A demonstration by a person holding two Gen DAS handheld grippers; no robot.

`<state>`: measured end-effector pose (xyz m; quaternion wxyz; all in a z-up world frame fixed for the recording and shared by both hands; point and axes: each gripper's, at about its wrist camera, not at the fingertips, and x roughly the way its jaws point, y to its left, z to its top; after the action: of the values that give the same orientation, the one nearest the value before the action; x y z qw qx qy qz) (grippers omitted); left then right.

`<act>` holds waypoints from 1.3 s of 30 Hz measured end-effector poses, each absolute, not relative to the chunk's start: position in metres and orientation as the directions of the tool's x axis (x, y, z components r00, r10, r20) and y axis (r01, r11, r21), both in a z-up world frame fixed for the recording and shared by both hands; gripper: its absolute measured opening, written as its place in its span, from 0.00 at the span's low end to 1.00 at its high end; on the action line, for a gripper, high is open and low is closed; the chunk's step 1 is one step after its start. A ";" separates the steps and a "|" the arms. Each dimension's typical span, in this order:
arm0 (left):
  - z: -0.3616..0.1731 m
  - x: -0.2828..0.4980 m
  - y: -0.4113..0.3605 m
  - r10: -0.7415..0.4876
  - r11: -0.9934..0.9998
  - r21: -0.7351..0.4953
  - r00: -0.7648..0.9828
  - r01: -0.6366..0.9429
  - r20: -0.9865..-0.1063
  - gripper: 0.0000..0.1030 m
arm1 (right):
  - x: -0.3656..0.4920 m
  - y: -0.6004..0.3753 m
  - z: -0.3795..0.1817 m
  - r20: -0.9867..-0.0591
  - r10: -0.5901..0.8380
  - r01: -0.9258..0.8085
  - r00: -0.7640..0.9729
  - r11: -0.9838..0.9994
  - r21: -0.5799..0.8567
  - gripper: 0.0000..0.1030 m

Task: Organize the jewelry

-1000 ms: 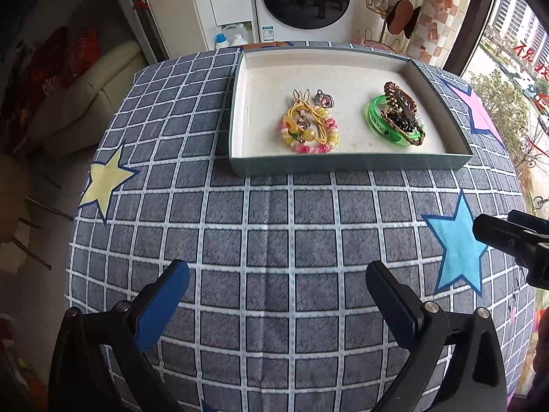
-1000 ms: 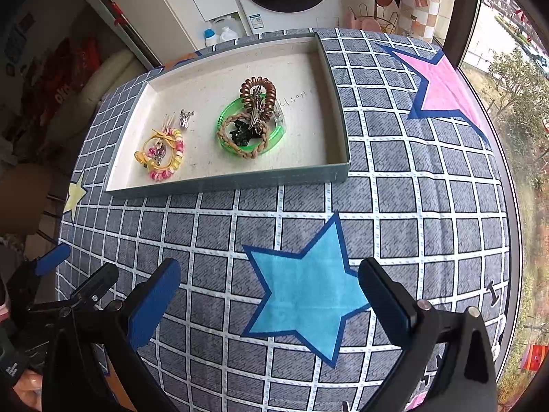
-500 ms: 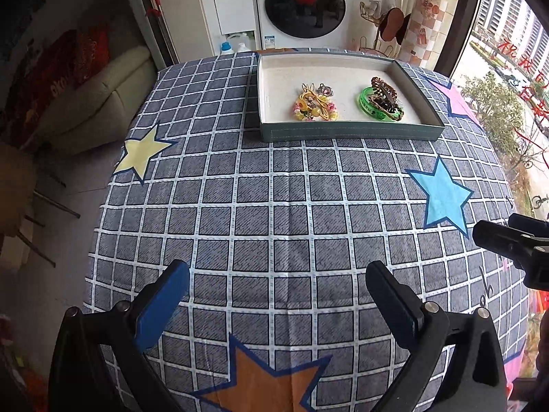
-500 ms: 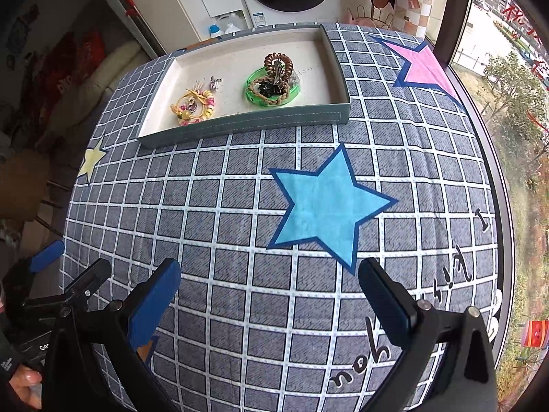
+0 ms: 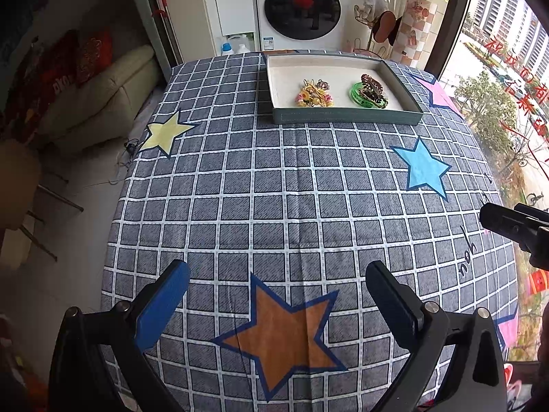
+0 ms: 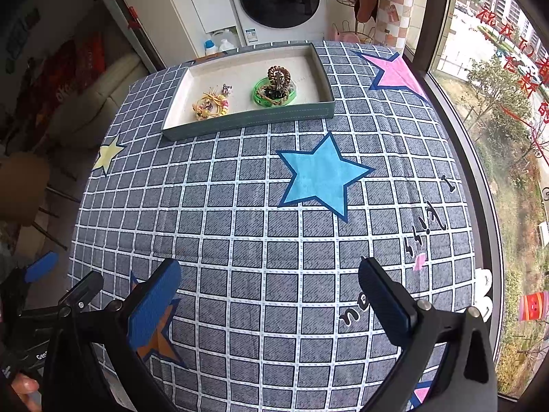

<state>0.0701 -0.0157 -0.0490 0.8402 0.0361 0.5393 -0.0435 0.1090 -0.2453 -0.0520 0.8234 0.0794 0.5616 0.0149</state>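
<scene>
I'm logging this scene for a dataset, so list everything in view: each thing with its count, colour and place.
tray: one, grey-green walls with a cream floor, far side of the table
beaded bracelet cluster: one pile, yellow and pink, left part of the tray floor
green bangle: one, bright green, right part of the tray, a brown coil hair tie piled on it
tablecloth: one, grey grid with yellow, blue, orange and pink stars, covers the table
washing machine: one, white with a dark door, behind the table
sofa: one, cream, left of the table
left gripper: one, black with blue pads, open and empty, over the near edge
right gripper: one, same build, open and empty
</scene>
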 end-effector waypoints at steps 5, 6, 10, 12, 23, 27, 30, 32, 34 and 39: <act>-0.038 0.051 -0.009 -0.038 0.994 0.012 0.452 0.108 -0.891 1.00 | 0.088 -0.234 -0.037 -0.904 0.103 0.059 0.415 0.989 0.139 1.00; -0.035 0.048 -0.008 -0.040 0.994 0.013 0.460 0.111 -0.887 1.00 | 0.085 -0.232 -0.035 -0.901 0.097 0.057 0.423 0.989 0.133 1.00; -0.027 0.038 -0.007 -0.036 0.992 0.026 0.483 0.122 -0.875 1.00 | 0.073 -0.224 -0.026 -0.886 0.085 0.049 0.455 0.991 0.121 1.00; -0.022 0.035 -0.006 -0.037 0.992 0.026 0.492 0.121 -0.870 1.00 | 0.068 -0.222 -0.022 -0.881 0.078 0.048 0.467 0.992 0.114 1.00; -0.003 0.021 -0.001 -0.050 0.994 0.010 0.536 0.109 -0.843 1.00 | 0.048 -0.226 -0.005 -0.855 0.046 0.071 0.517 0.993 0.097 1.00; 0.002 0.018 -0.002 -0.054 0.994 0.008 0.550 0.109 -0.833 1.00 | 0.043 -0.227 0.002 -0.844 0.035 0.076 0.535 0.993 0.089 1.00; 0.005 0.016 -0.002 -0.051 0.994 0.010 0.558 0.107 -0.828 1.00 | 0.042 -0.227 0.006 -0.836 0.027 0.076 0.548 0.994 0.082 1.00; 0.006 0.015 -0.003 -0.050 0.995 0.009 0.560 0.103 -0.827 1.00 | 0.041 -0.228 0.007 -0.833 0.025 0.077 0.552 0.994 0.081 1.00; 0.007 0.014 -0.003 -0.051 0.995 0.009 0.565 0.103 -0.824 1.00 | 0.040 -0.228 0.009 -0.830 0.021 0.078 0.558 0.994 0.078 1.00; 0.013 0.012 -0.004 -0.046 0.995 0.017 0.582 0.103 -0.812 1.00 | 0.037 -0.226 0.012 -0.822 0.009 0.066 0.570 0.996 0.057 1.00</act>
<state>0.0116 -0.0042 0.0125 0.8887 0.0310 0.4555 -0.0419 0.0374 -0.2262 0.0118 0.8850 0.0405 0.4636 -0.0162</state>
